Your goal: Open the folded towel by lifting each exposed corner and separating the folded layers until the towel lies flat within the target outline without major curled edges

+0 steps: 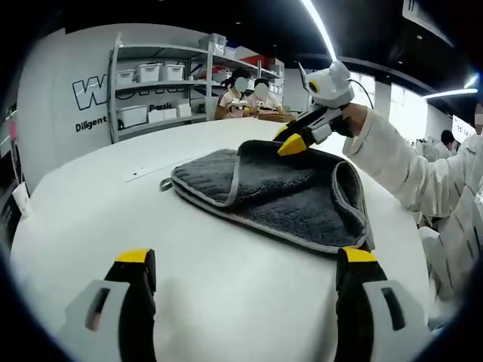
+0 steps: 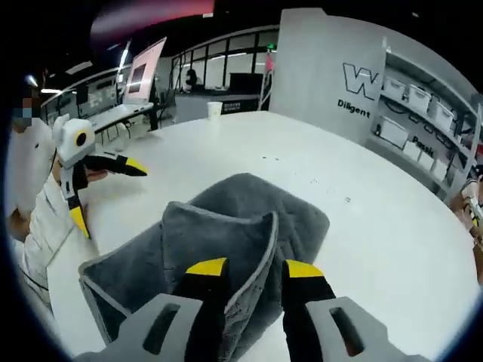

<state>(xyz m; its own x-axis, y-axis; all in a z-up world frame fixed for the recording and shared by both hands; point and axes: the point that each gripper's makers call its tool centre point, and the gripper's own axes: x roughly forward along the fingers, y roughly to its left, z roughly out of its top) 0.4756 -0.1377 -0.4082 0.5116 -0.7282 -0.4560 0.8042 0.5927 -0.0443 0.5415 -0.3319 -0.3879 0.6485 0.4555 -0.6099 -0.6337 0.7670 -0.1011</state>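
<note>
A grey towel (image 1: pixel 279 192) lies folded on the white round table (image 1: pixel 226 302), with a small loop (image 1: pixel 164 183) at its left corner. My right gripper (image 1: pixel 293 143) comes in from the right and is shut on the towel's far edge, holding a layer up in an arch. In the right gripper view that raised layer of the towel (image 2: pixel 241 215) stands pinched between my right gripper (image 2: pixel 254 269). My left gripper (image 1: pixel 245 260) hovers open over bare table in front of the towel, touching nothing. It also appears as the left gripper (image 2: pixel 109 194), open, left of the towel.
A white-sleeved arm (image 1: pixel 400 166) reaches in from the right. Behind the table stand shelves with white bins (image 1: pixel 151 83), a lettered wall, and seated people (image 1: pixel 249 94). A paper cup (image 2: pixel 215 109) stands on a far counter. A faint line (image 1: pixel 147 172) marks the table by the towel.
</note>
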